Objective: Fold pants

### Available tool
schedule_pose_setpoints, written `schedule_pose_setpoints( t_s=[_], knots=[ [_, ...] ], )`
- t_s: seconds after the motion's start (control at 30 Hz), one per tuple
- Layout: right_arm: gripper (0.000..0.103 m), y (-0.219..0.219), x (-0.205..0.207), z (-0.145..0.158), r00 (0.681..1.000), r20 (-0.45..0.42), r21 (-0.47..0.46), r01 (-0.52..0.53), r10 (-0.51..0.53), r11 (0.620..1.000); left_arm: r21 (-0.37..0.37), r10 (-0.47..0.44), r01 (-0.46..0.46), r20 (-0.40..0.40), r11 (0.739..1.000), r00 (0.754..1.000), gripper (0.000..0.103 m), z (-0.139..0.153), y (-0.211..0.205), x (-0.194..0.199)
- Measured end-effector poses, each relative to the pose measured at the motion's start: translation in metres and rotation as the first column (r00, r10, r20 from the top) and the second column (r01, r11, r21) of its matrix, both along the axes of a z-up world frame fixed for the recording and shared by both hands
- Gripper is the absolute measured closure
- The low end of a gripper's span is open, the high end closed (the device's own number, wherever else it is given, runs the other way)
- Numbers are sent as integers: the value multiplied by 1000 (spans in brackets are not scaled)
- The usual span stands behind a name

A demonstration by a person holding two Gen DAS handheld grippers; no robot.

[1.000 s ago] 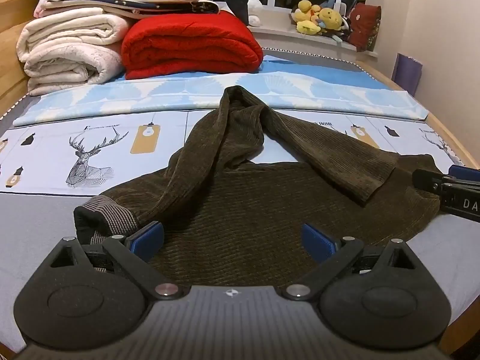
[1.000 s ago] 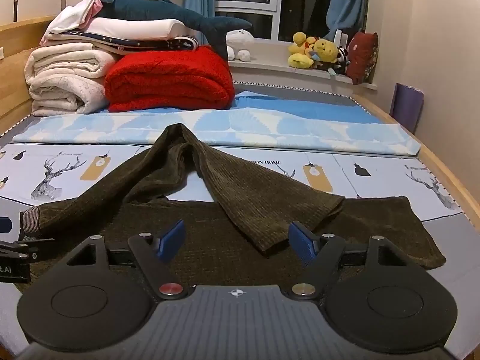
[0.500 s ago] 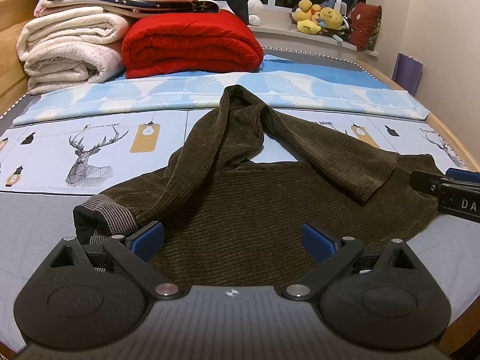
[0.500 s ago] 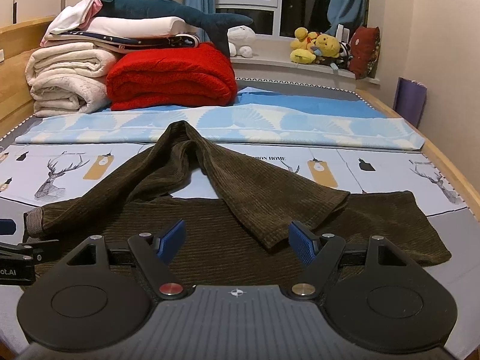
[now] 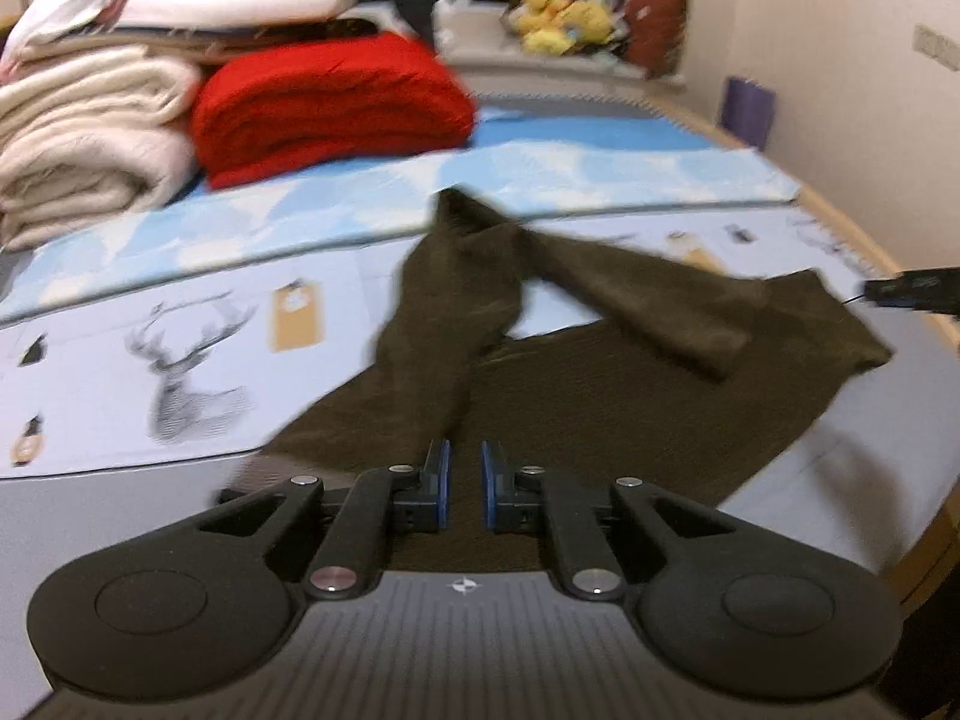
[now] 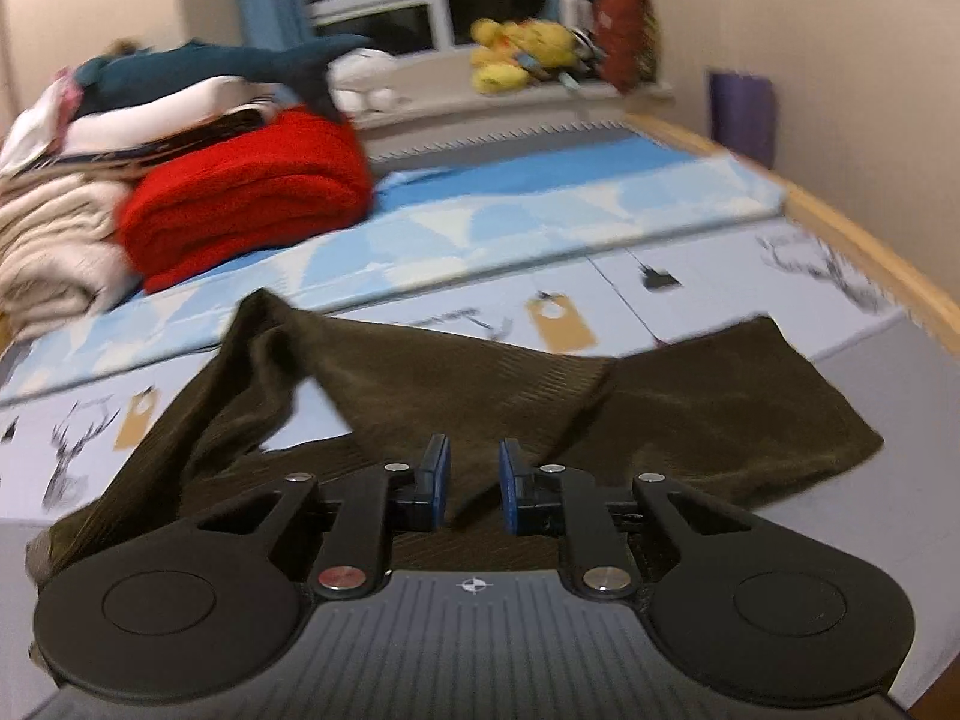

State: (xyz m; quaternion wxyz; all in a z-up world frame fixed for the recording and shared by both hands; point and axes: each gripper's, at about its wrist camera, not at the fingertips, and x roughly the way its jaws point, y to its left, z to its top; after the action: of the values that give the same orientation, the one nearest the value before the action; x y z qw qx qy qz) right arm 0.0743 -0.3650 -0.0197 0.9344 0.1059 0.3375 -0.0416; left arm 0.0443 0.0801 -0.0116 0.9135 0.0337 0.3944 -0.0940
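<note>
Left wrist view: the left claw [image 5: 465, 483] has just been closing and its blue pads [image 5: 443, 483] now stand nearly together with only a thin slit between them; no cloth shows in that slit. Straight ahead of it and beneath it lie the dark brown pants [image 5: 600, 396], spread on the bed [image 5: 120, 498]. One leg runs up from just beyond the pads to a peak, the other is folded across to the right. At the right edge, near the far corner of the pants, the tip of the right claw [image 5: 912, 291] shows. A red blanket [image 5: 330, 105] and pale blankets [image 5: 84, 138] sit stacked at the far end.

Right wrist view: the right claw [image 6: 474, 489] has likewise just been closing; a narrow gap remains between its pads [image 6: 441, 483], with nothing visibly pinched. The pants [image 6: 690, 414] lie directly under and ahead of it, the folded leg's edge just beyond the pads. The picture is blurred.
</note>
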Motion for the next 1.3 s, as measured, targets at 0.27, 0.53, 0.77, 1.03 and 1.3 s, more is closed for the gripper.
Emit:
schedule_pose_setpoints(
  t_s=[0.27, 0.53, 0.77, 1.03, 1.3],
  knots=[
    [63, -84, 34, -74, 957, -232, 7, 181, -174, 983, -123, 267, -311, -285, 942, 921, 92, -98, 119, 16],
    [49, -127, 38, -129, 914, -302, 118, 319, -273, 940, -121, 348, -410, -348, 904, 870, 40, -143, 140, 43],
    [47, -148, 52, -155, 900, -306, 269, 395, -311, 878, -112, 317, -391, -407, 914, 857, 33, -163, 131, 74],
    [90, -151, 51, -139, 900, -263, 264, 414, -348, 871, 29, 252, -262, -393, 965, 885, 79, -154, 103, 84],
    [92, -147, 12, -87, 944, -162, 291, 323, -286, 901, -24, 281, -290, -183, 957, 942, 87, -80, 120, 48]
  ],
)
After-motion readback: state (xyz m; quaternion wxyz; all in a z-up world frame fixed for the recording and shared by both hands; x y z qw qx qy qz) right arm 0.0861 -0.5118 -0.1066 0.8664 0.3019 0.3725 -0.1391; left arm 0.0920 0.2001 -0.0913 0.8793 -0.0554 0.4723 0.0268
